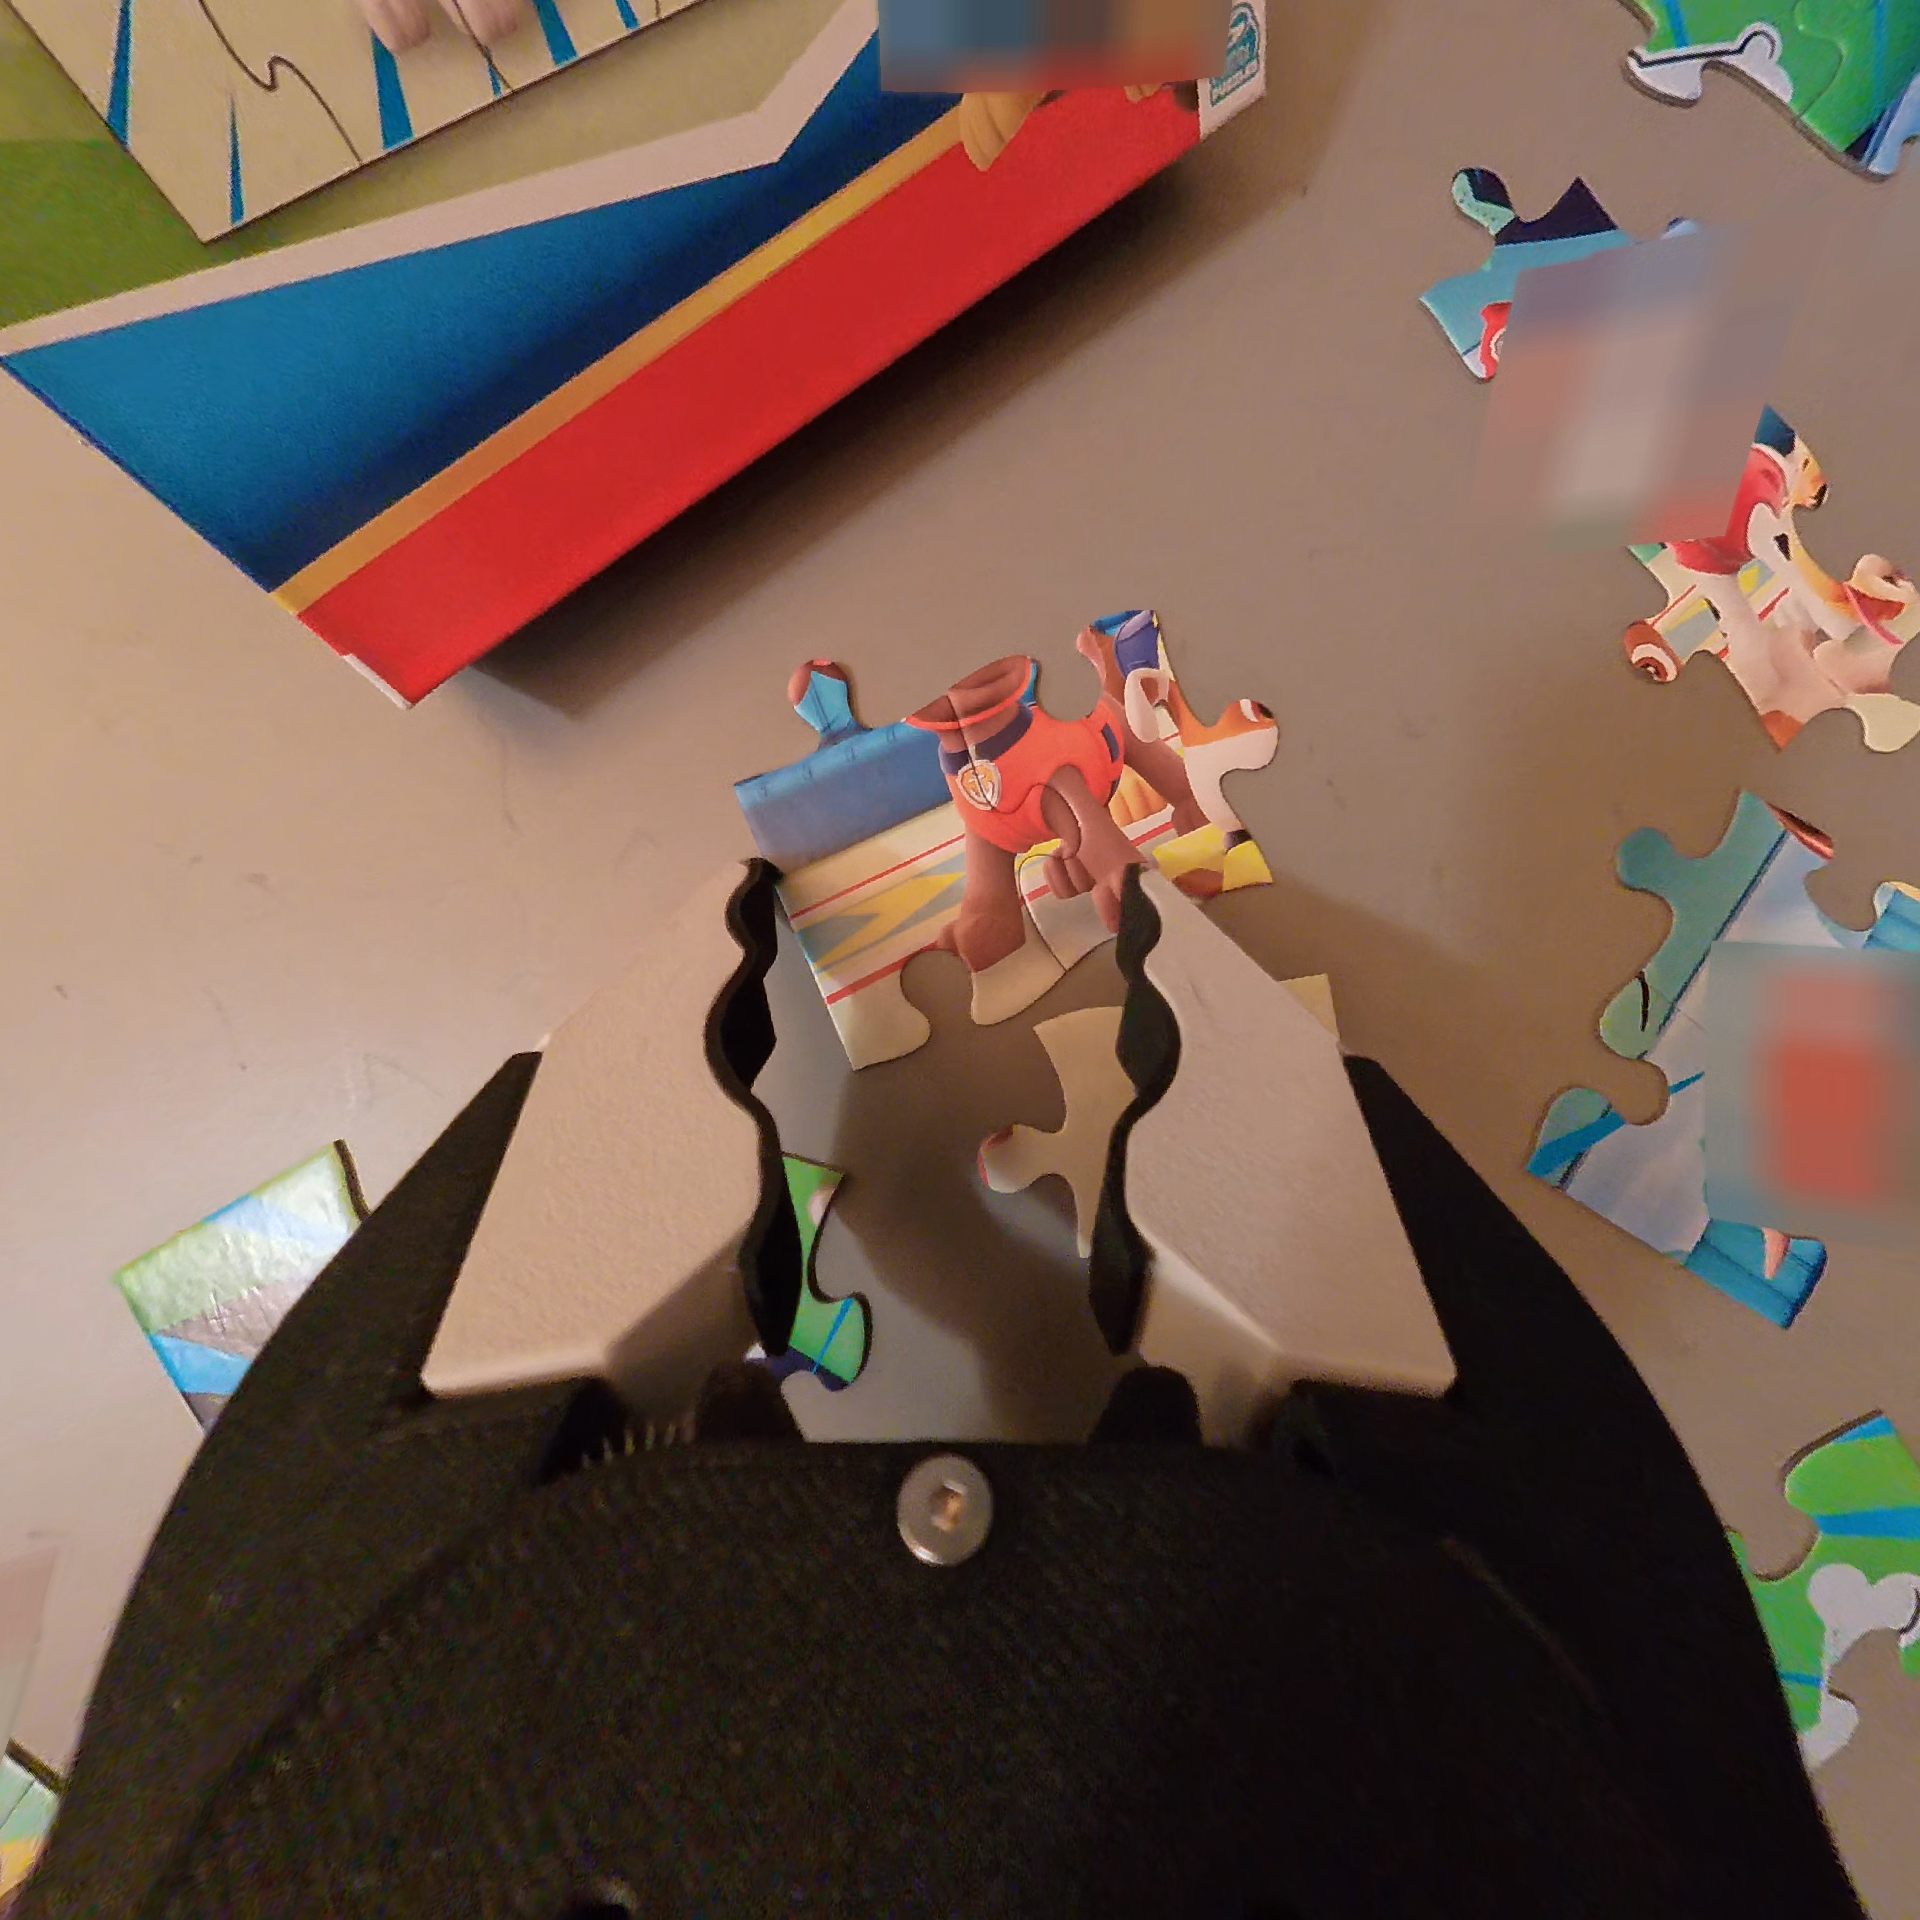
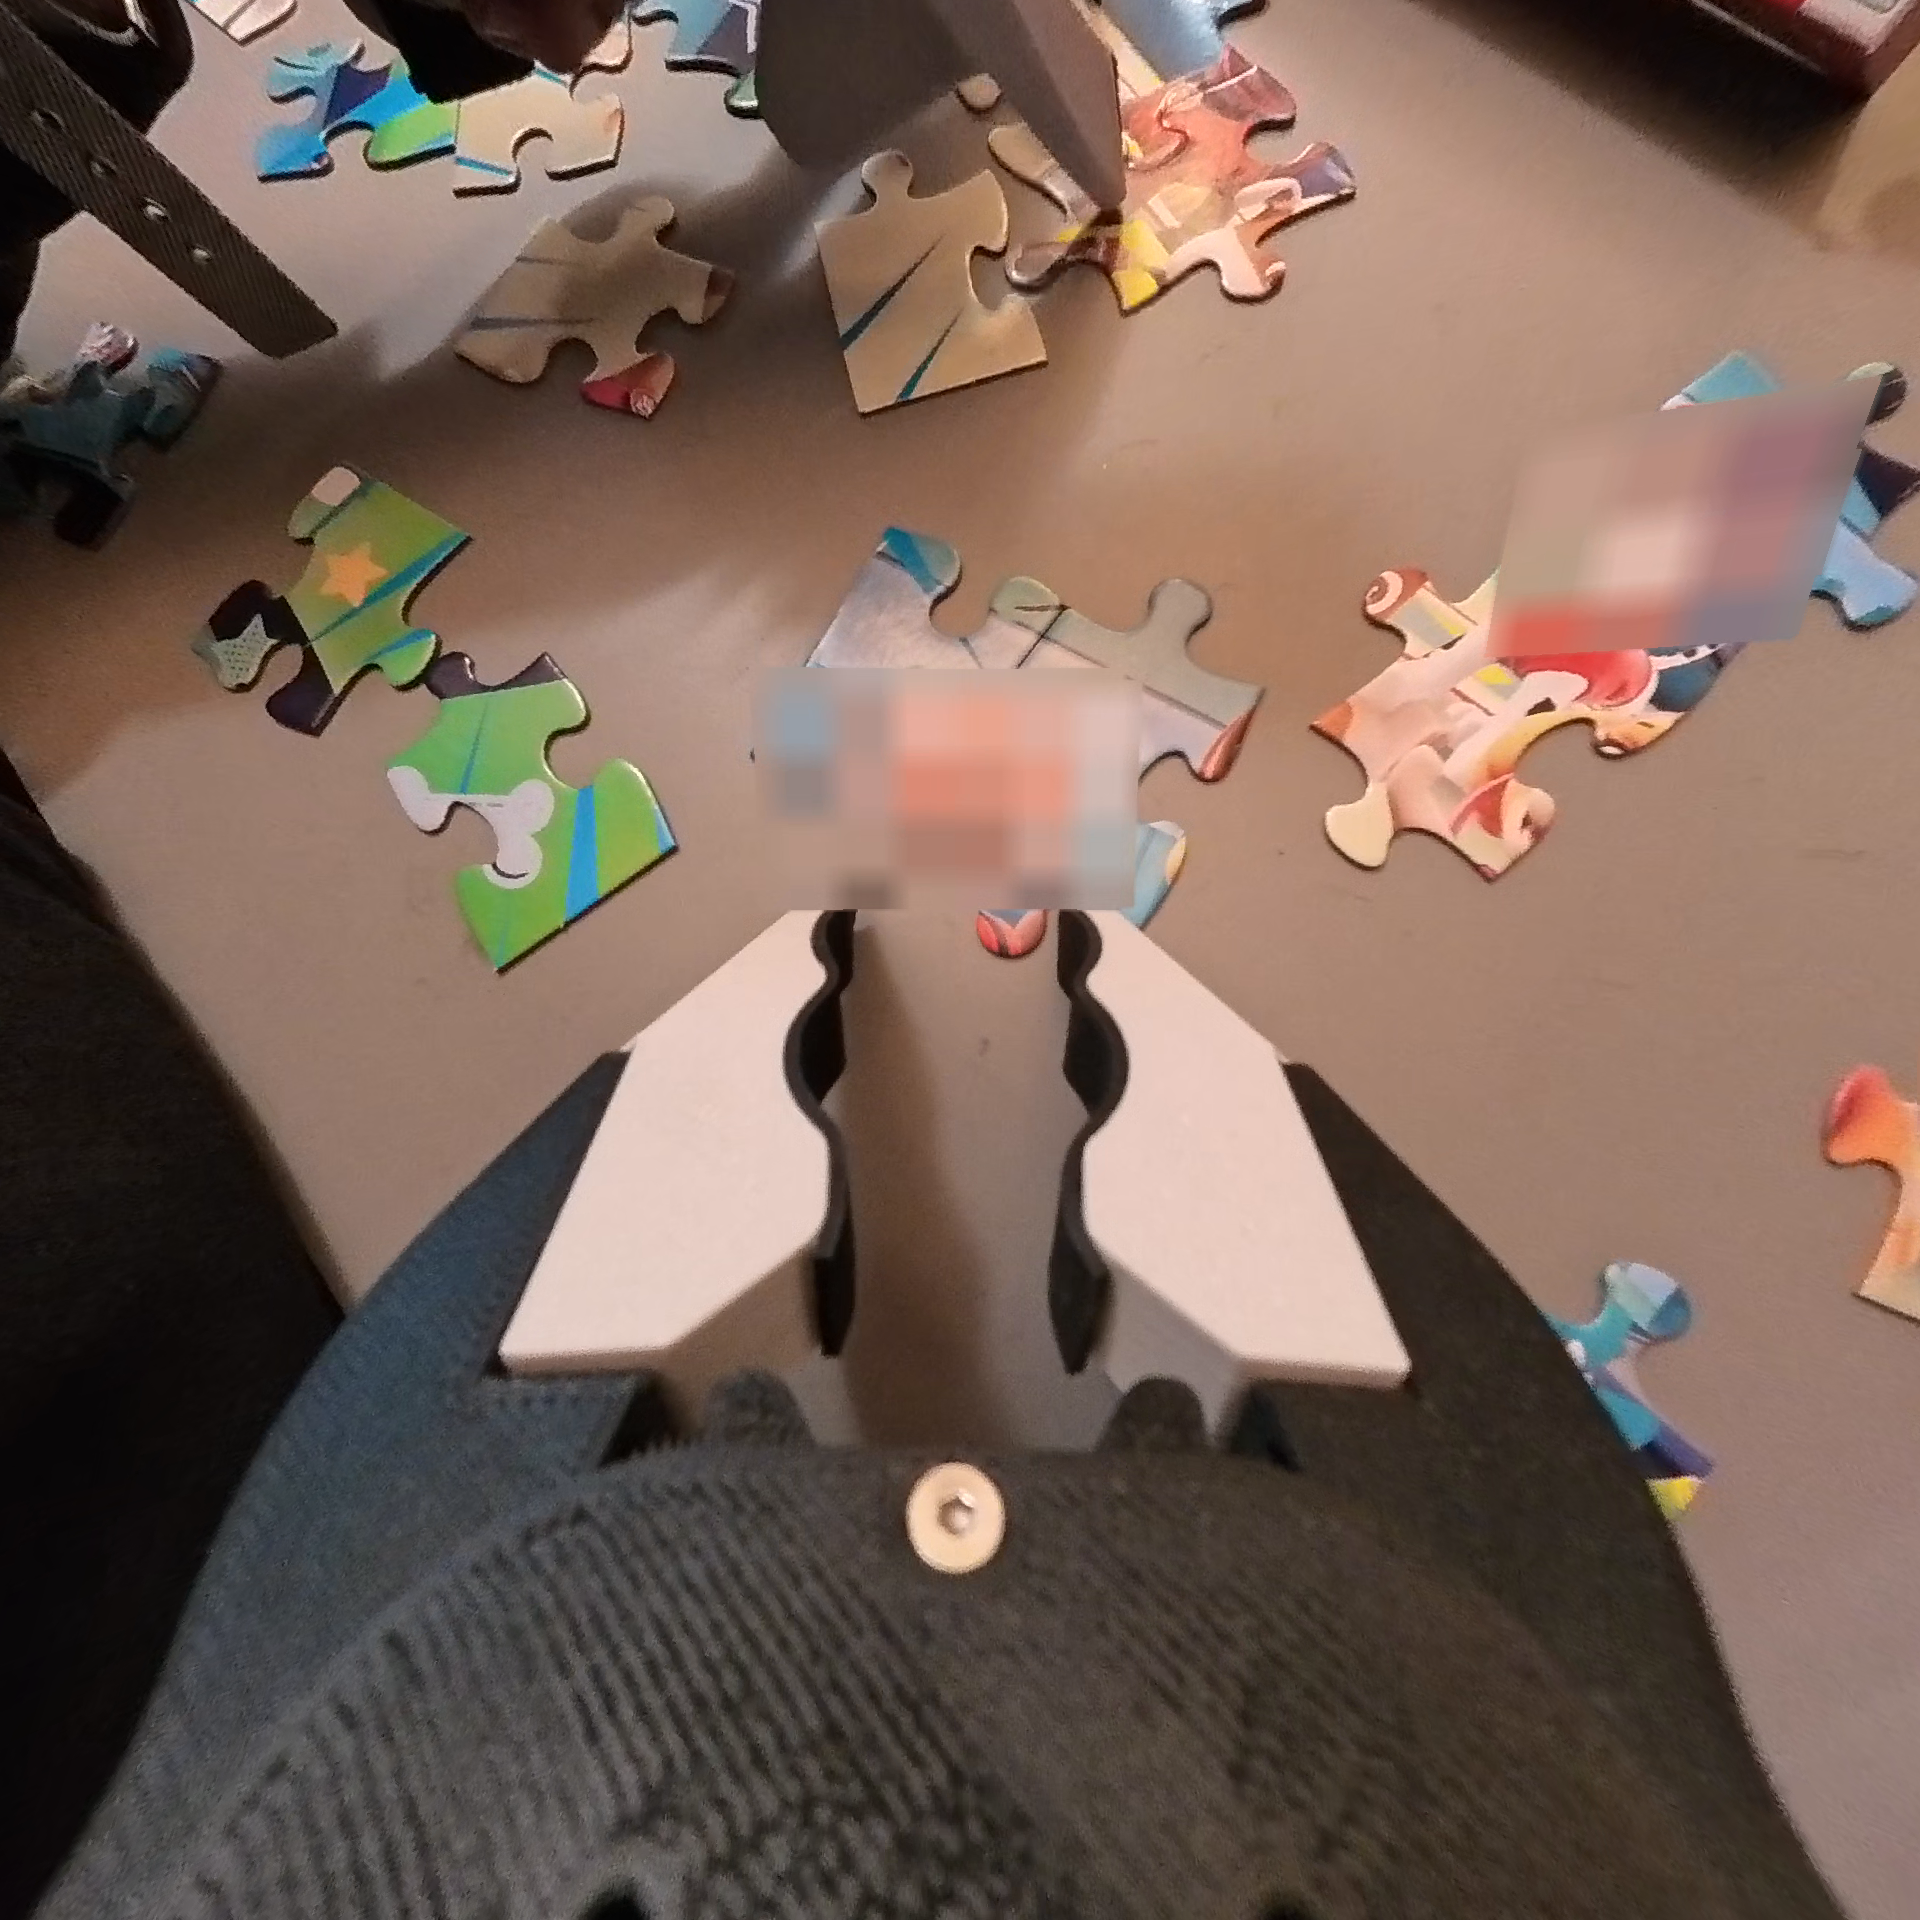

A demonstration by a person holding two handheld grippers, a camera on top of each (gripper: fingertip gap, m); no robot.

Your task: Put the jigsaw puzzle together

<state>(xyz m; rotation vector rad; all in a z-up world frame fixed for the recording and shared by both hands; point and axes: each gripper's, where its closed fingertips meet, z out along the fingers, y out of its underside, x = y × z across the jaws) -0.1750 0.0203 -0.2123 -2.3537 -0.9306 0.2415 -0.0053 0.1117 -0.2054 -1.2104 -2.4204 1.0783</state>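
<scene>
My left gripper (image 1: pixel 943 883) hangs low over two joined puzzle pieces (image 1: pixel 997 821) that show a cartoon dog in an orange vest. They lie flat on the grey table (image 1: pixel 312 935). Its jaws stand apart. The left fingertip (image 1: pixel 753 894) is at the left edge of the pieces and the right fingertip (image 1: pixel 1132 904) is over the right-hand piece. A pale piece (image 1: pixel 1060 1112) lies between the fingers, nearer the camera. My right gripper (image 2: pixel 956 935) is open and empty above the table. Just beyond its tips lies a blue-grey piece (image 2: pixel 1174 665), partly under a blurred patch. The left gripper (image 2: pixel 966 171) also shows at the top of the right wrist view.
A red and blue puzzle box (image 1: pixel 623 416) lies at the back left. Loose pieces are scattered around: a green piece with a white bone (image 2: pixel 520 810), a green star piece (image 2: pixel 343 592), a white and red piece (image 2: pixel 1455 748), and blue pieces at the right (image 1: pixel 1683 1039).
</scene>
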